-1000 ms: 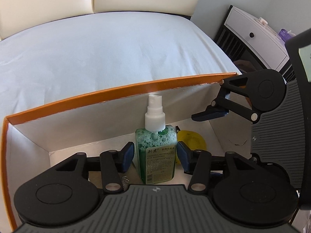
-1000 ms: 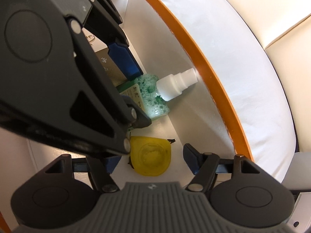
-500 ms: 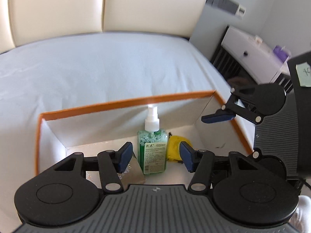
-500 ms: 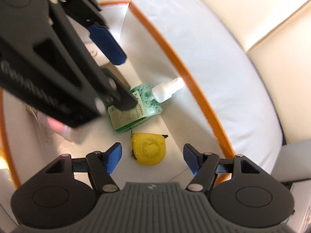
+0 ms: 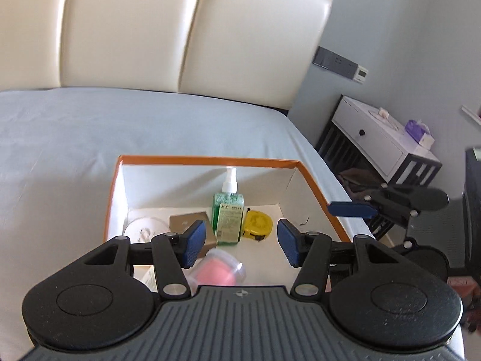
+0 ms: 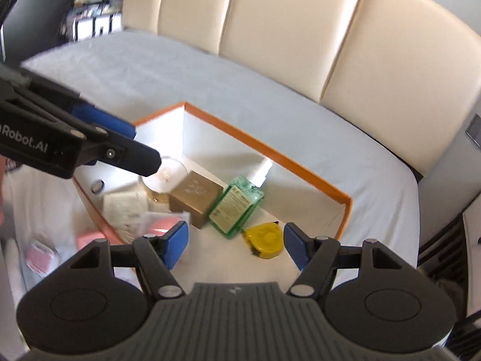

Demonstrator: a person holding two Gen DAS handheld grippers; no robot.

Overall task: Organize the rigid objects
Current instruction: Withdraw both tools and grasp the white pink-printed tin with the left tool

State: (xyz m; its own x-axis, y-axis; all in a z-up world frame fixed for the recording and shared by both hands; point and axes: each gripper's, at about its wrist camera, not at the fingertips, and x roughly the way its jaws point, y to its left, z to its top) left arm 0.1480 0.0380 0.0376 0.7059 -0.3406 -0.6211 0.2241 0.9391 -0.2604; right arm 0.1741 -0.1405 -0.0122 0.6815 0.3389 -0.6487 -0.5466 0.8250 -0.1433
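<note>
Your left claw (image 5: 241, 240) hangs above the orange-rimmed box (image 5: 210, 160) on the bed (image 5: 90, 138), its jaws having just been opening, now apart with nothing between them. Your right claw (image 6: 236, 245) is also spread wide and empty. Inside the box, the green spray bottle (image 5: 228, 210) stands upright near the far wall, with the yellow tape measure (image 5: 258, 223) just to its right and a gold box (image 5: 188, 221) to its left
</note>
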